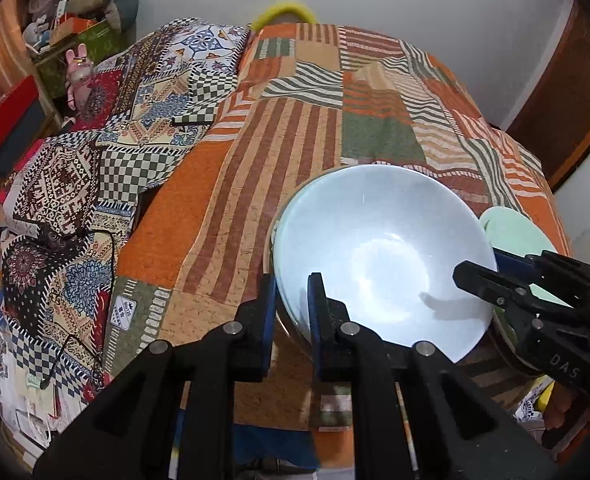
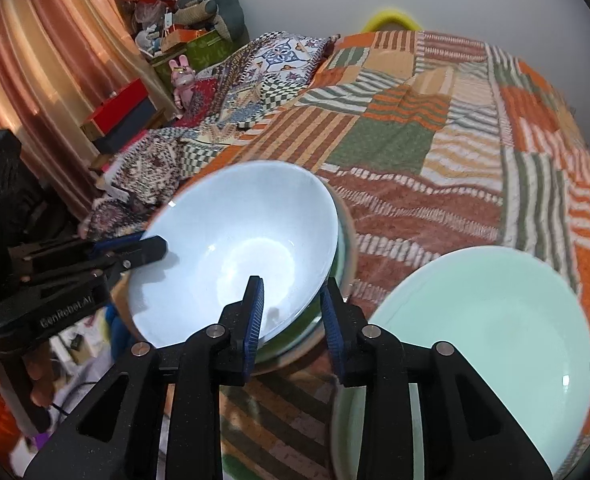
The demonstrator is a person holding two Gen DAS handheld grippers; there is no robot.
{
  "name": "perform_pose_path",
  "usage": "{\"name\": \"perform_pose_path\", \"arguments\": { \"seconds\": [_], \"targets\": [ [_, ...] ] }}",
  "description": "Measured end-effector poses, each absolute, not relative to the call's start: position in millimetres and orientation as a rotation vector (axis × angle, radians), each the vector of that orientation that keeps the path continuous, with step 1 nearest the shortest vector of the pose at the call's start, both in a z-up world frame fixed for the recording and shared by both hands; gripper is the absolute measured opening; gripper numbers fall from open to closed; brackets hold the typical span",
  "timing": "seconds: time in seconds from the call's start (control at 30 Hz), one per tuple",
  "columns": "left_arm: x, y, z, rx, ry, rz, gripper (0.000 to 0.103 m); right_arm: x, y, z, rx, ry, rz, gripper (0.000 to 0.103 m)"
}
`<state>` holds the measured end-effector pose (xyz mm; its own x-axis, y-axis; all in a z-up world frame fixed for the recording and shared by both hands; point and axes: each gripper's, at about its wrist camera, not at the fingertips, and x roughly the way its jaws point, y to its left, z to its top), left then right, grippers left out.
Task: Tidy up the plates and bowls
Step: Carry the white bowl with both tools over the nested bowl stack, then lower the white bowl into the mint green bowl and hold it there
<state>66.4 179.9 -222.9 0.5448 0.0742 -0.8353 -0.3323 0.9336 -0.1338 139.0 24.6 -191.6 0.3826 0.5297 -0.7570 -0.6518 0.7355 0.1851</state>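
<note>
The left gripper has its blue-padded jaws clamped on the near-left rim of a pale blue glazed round bowl, one pad inside the rim and one outside. The bowl opens upward and tips slightly toward the cameras; being round, it has no long axis. It sits nested in a second bowl, of which only a dark greenish rim and a slice of outer wall show beneath it, so that lower bowl's colour and shape are hard to judge. Both rest on the near part of a bed covered by an orange, green and cream striped patchwork quilt.

The right gripper straddles the opposite side of the blue bowl's rim. Its jaws stand narrowly apart: the left pad lies inside the bowl, while the right pad is clear of the outer wall with a gap showing, so it is not pinching.

Just right of the bowls lies a mint-green round plate, flat on the quilt, partly cut off by the right gripper's body and the frame edge.

Farther left, a checked and floral patterned blanket overlaps the quilt, with a thin black cable across it. Beyond stand a pink rabbit toy, stacked boxes and orange curtains. A blurred yellow object peeks over the far edge against the white wall.
</note>
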Motion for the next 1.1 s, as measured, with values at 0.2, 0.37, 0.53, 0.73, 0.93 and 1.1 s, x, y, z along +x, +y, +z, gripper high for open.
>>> {"name": "perform_pose_path", "arguments": {
  "seconds": [0.2,0.37,0.53,0.73,0.93,1.1],
  "targets": [
    [63,181,-217,-0.293,0.953,0.233,0.013,140,24,-191,-0.169,0.903,0.76,0.03],
    [55,185,-206,-0.305,0.917,0.21,0.033,140,18,-186,-0.15,0.889,0.753,0.032],
    [52,191,-213,-0.326,0.925,0.202,0.042,144,11,-189,-0.105,0.908,0.74,0.044],
    [57,200,-232,-0.405,0.966,0.176,0.042,149,16,-197,-0.081,0.946,0.746,0.044],
    [63,201,-239,-0.42,0.973,0.148,0.042,154,20,-202,-0.071,0.971,0.747,0.044],
    [68,202,-245,-0.428,0.972,0.128,0.042,160,20,-208,-0.046,0.997,0.75,0.044]
  ]
}}
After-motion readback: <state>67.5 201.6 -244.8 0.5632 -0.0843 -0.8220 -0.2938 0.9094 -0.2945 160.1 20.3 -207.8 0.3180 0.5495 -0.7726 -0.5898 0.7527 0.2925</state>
